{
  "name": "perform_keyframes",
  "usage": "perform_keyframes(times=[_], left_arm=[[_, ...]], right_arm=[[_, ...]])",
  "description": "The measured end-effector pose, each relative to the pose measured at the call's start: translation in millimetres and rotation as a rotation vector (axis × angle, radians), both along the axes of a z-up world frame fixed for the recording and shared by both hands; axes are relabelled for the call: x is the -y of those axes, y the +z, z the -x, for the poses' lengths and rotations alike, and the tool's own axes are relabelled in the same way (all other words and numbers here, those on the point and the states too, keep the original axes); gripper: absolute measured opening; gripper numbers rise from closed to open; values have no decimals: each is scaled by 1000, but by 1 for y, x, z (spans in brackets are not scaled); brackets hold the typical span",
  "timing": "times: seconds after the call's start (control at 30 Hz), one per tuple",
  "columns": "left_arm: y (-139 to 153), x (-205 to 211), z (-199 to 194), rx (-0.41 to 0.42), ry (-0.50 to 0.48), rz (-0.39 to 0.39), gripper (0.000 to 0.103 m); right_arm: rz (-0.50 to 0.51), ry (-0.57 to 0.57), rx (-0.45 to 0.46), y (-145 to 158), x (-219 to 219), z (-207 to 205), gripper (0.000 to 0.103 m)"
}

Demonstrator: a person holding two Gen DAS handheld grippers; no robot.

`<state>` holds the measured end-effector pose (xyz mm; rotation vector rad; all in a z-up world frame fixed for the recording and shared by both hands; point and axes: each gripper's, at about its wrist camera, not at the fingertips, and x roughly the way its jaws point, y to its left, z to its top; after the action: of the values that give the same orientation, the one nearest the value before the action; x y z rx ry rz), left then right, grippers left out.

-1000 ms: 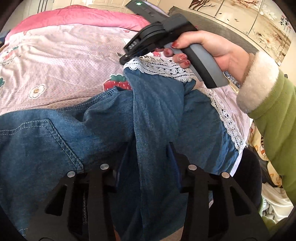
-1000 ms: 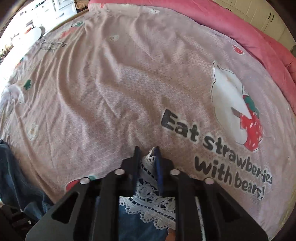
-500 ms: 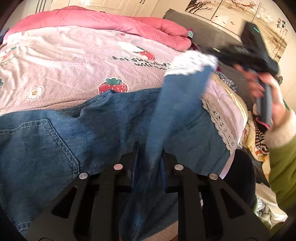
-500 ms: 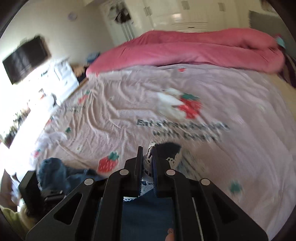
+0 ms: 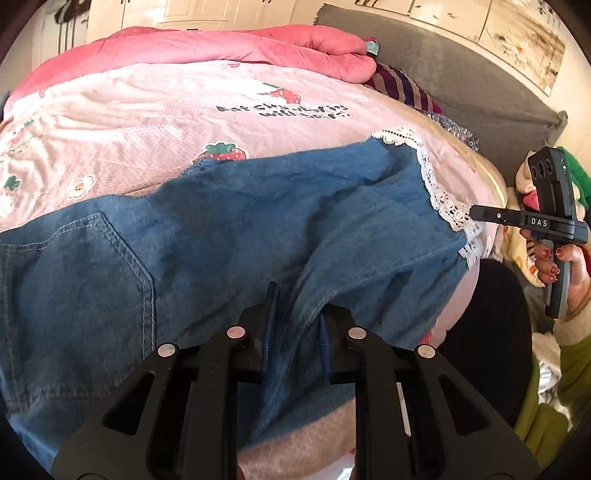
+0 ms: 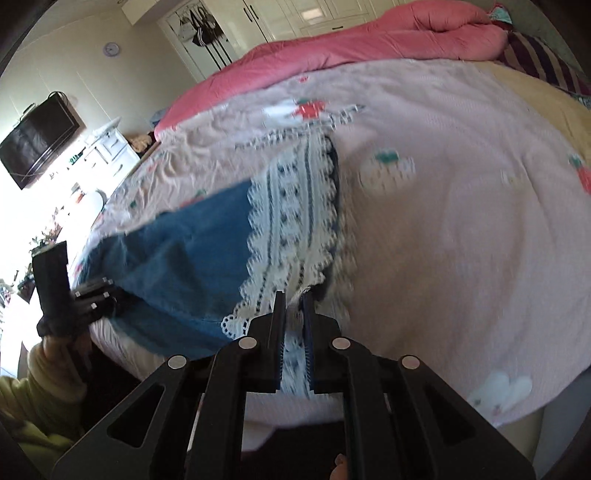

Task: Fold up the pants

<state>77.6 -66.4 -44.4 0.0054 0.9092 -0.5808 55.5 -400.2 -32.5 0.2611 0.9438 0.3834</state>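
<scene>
Blue denim pants [image 5: 229, 236] with a white lace hem [image 5: 439, 192] lie spread across the bed. My left gripper [image 5: 297, 310] has its jaws a little apart around a raised fold of the denim near the bed's front edge. My right gripper [image 6: 293, 299] is shut on the lace hem [image 6: 295, 206] of one leg, which is stretched out flat towards the bed's right side. The right gripper also shows in the left wrist view [image 5: 476, 213], at the hem. The left gripper shows in the right wrist view [image 6: 96, 291], at the far end of the denim [image 6: 184, 240].
The bed has a pink strawberry-print sheet [image 5: 184, 118] and a rolled pink duvet [image 5: 221, 48] at the back. A grey headboard [image 5: 461, 81] and striped cushions [image 5: 402, 88] stand on the right. A TV [image 6: 40, 136] and wardrobe [image 6: 229, 33] are beyond the bed.
My right gripper has pulled the lace-hemmed leg from up over the pants out to the right and laid it flat. The left gripper's jaws have parted a little.
</scene>
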Motion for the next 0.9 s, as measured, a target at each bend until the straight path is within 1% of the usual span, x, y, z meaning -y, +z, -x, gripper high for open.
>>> perform_keyframes(times=[0.1, 0.17, 0.23, 0.37, 0.4, 0.43, 0.47, 0.5, 0.6, 0.7, 0.8, 0.9], left_arm=[[2, 5, 9, 9, -20, -29, 12], [3, 9, 14, 27, -36, -48, 12], [5, 14, 17, 43, -47, -63, 12], [4, 21, 15, 50, -48, -90, 12], [3, 23, 14, 50, -48, -102, 12], [2, 24, 15, 54, -47, -115, 12], [1, 25, 15, 59, -46, -128, 9], [0, 26, 14, 66, -45, -150, 1], [3, 20, 16, 82, -47, -178, 0], [7, 15, 27, 92, -80, -180, 0], [0, 23, 47, 117, -123, -261, 0], [-2, 28, 60, 154, -143, -317, 0]], right_arm=[[-18, 16, 18, 2, 2, 6, 12], [-35, 34, 24, 4, 1, 9, 18], [-25, 51, 19, 4, -3, 9, 33], [-10, 63, -10, -2, -8, 6, 35], [-1, 68, -15, -4, -10, 6, 32], [20, 78, -16, -5, -12, 7, 20], [40, 85, -14, -6, -13, 9, 12], [40, 95, -27, -7, -10, 9, 7], [69, 110, -45, -12, 0, 11, 6], [39, 108, -49, -16, 14, 15, 6], [31, 107, -41, -19, 17, 18, 6], [24, 104, -39, -20, 17, 23, 7]])
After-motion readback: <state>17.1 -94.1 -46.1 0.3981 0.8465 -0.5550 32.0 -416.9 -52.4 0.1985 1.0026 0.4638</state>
